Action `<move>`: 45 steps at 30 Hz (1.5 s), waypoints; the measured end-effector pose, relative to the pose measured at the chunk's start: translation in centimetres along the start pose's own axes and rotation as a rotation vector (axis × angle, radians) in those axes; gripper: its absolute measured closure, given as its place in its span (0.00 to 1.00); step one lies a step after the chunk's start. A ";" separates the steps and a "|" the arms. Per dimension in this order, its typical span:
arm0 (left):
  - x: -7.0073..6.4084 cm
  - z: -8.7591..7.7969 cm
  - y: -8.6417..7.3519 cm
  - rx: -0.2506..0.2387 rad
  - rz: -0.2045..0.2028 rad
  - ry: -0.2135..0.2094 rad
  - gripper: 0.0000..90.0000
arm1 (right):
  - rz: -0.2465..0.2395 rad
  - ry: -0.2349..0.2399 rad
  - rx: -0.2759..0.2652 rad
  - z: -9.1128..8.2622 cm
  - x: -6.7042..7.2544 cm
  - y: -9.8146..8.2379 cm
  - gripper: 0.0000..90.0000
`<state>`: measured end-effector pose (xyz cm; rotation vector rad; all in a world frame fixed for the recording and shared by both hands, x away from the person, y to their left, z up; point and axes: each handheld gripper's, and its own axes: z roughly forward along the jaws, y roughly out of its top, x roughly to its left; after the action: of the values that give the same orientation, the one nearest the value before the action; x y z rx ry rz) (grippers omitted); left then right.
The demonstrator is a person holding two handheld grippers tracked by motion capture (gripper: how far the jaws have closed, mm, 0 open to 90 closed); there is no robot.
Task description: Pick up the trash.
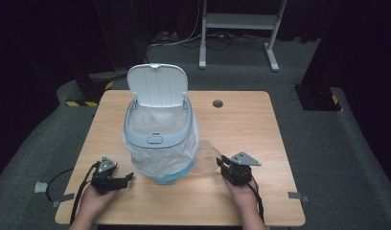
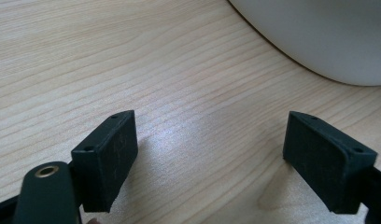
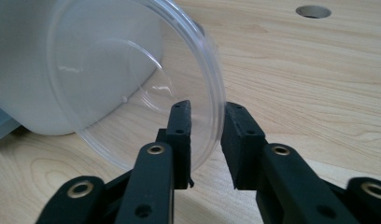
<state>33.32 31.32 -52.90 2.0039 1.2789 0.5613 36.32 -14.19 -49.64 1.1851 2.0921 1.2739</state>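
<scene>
A light wooden table [image 1: 260,143] carries a white and grey plastic waste bin [image 1: 157,139] lined with a clear bag, its white flip lid [image 1: 157,85] standing open at the far side. The high view shows the bin near the table's middle, with a hand at each near corner.

The right gripper [image 1: 221,164] lies just right of the bin, pointed at a clear round plastic container [image 1: 206,155] that sits against the bin's lower right side. In the high view that container is only a faint glassy blur. The right gripper view makes it plain: the clear container [image 3: 132,84] is tipped on edge with its open mouth facing the camera, and its thin rim passes between the 2 black jaws of the right gripper [image 3: 206,135]. The jaws stand narrowly apart. The left one lies close against the rim, while a small gap shows on the right one's side, so a firm pinch cannot be confirmed. Behind the container rises the bin's white wall [image 3: 20,70], and a round cable hole [image 3: 313,11] shows in the tabletop beyond.

The left gripper [image 1: 128,178] rests low at the bin's near left. The left gripper view shows its 2 pads [image 2: 107,158] spread wide over bare wood with nothing between them, and the bin's white curved side [image 2: 328,37] ahead at upper right.
</scene>
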 end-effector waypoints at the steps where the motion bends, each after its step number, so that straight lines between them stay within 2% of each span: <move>1: 0.0 0.0 0.0 0.000 0.001 0.001 0.20 | -0.003 0.001 0.000 -0.2 0.0 0.0 0.85; 6: 0.0 0.0 0.0 -0.001 0.001 0.004 0.20 | -0.003 -0.005 -0.020 -1.1 -0.2 0.1 0.92; 8: 0.0 0.0 0.0 -0.001 0.001 0.004 0.20 | 0.000 -0.019 -0.027 -1.3 -0.3 0.1 0.93; 14: 0.1 0.0 0.0 -0.001 0.000 0.004 0.20 | -0.004 -0.021 -0.022 -1.3 -0.3 0.0 0.93; 27: 0.0 0.0 0.0 -0.001 0.001 0.004 0.20 | -0.031 -0.052 -0.036 -1.5 0.1 0.3 0.93; 45: 0.0 0.0 0.1 0.000 0.002 0.008 0.20 | -0.068 -0.092 -0.094 -2.0 1.0 0.9 0.93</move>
<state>33.39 31.31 -52.88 2.0047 1.2820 0.5701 34.76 -14.16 -47.83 1.1020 1.9672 1.2485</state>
